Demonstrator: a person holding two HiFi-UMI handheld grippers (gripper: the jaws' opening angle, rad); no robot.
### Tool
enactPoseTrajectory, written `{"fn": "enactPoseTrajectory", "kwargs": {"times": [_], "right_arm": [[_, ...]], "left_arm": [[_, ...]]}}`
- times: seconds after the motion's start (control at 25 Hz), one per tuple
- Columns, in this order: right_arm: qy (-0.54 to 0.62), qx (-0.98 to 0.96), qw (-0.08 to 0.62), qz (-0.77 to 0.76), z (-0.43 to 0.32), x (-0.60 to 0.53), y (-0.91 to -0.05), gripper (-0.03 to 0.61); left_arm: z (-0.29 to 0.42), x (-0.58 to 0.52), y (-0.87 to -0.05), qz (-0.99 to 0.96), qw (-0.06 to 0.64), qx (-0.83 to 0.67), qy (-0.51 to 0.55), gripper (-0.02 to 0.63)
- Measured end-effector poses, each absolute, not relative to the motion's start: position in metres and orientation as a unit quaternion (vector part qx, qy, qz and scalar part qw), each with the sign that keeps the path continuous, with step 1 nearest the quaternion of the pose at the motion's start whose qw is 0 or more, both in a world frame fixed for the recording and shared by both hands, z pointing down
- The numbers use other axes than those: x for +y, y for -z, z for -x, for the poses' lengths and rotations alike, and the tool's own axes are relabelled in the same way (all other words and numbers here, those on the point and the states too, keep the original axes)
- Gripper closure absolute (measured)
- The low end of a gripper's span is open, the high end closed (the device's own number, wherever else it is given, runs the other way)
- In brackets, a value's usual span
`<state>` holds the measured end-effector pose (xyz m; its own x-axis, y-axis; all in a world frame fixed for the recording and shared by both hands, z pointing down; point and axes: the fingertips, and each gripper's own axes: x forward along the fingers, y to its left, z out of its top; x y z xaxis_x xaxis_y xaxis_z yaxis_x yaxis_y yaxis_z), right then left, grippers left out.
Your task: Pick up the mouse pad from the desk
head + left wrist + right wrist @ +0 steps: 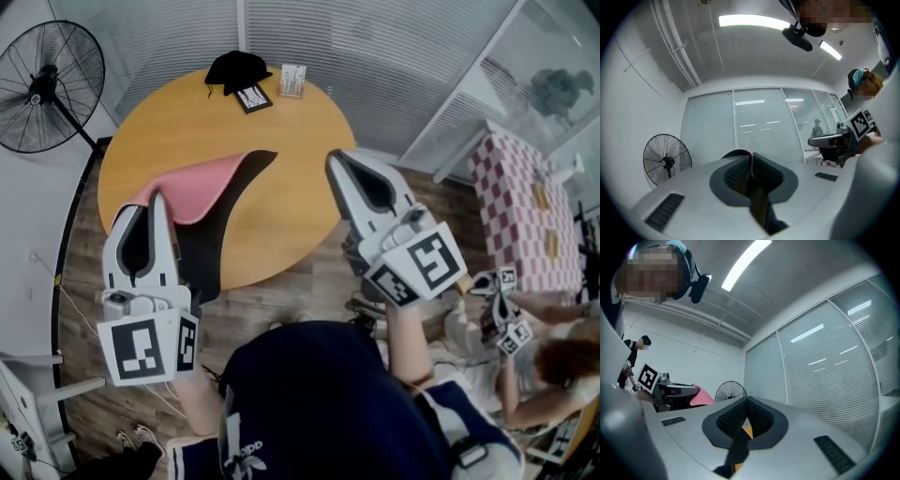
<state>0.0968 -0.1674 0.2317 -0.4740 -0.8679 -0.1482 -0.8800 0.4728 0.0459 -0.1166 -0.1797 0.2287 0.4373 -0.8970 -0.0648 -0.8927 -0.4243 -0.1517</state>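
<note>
Head view. Left gripper (157,199) at the near left rim of the round table (281,216), its jaws pressed onto one edge of the mouse pad (202,183). The pad was raised at my end and folded, with the pink face up on the left and the black underside showing to the right and below. Its long axis ran diagonally from the gripper at the near left toward the far right, where a black corner pointed across the tabletop. Whether that far corner touched the wood I could not tell. My right gripper (336,157) hovered over the table's right side, well apart from the pad, with its tips together. A black cap (239,67) and a small card stand (292,81) lay at the far rim. A fan (47,84) stood beyond the table on the left.

Left gripper view. Left gripper (751,157) pinched the pad's thin edge (736,151) between its ribbed pads. The edge arched up and to the left of the tips.

Right gripper view. Right gripper (746,401) was closed on nothing. Only a slit behind the tips showed the yellow tabletop (746,430). The pink pad (701,397) appeared at the left, beside my other gripper.
</note>
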Motion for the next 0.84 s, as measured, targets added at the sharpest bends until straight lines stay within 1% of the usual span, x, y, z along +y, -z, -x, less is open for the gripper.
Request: {"fn": "enactPoseTrajectory", "kwargs": {"times": [0.84], "right_arm": [[-0.063,0.852,0.046,0.517,-0.114,-0.161,-0.233,0.577]], "left_arm": [[0.112,-0.177,-0.224,0.84,0.09,0.535,0.009,0.594]]}}
